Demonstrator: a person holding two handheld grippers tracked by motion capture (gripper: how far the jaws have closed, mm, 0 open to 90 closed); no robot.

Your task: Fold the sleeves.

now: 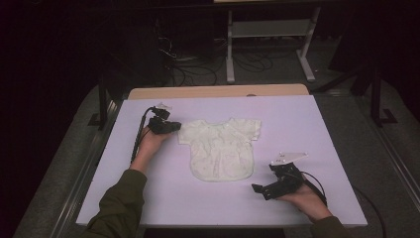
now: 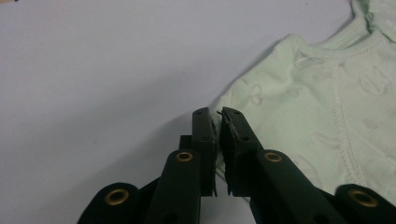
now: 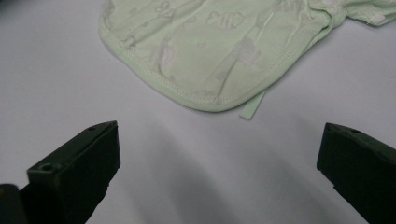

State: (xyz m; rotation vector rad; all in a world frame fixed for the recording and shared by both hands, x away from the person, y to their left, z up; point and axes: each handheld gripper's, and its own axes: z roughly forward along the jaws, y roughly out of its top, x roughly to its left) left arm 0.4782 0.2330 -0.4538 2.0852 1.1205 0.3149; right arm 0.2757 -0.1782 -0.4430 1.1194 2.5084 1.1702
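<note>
A pale green baby shirt (image 1: 220, 148) lies flat in the middle of the white table (image 1: 307, 124), neck toward the far edge. My left gripper (image 1: 173, 127) lies low at the shirt's left sleeve. In the left gripper view its jaws stand pressed nearly together (image 2: 217, 116), pinching the corner of the sleeve (image 2: 289, 93). My right gripper (image 1: 261, 191) rests near the front edge, right of the shirt's hem, and touches no cloth. Its jaws stand wide apart (image 3: 215, 154), with the rounded hem (image 3: 210, 51) and a short tie strap (image 3: 252, 107) ahead of them.
Bare table surface lies on all sides of the shirt. A wooden strip (image 1: 218, 91) runs along the far edge. Beyond it on the dark floor are cables (image 1: 193, 69) and a white metal stand (image 1: 270, 34). A rail (image 1: 94, 153) borders the table's left side.
</note>
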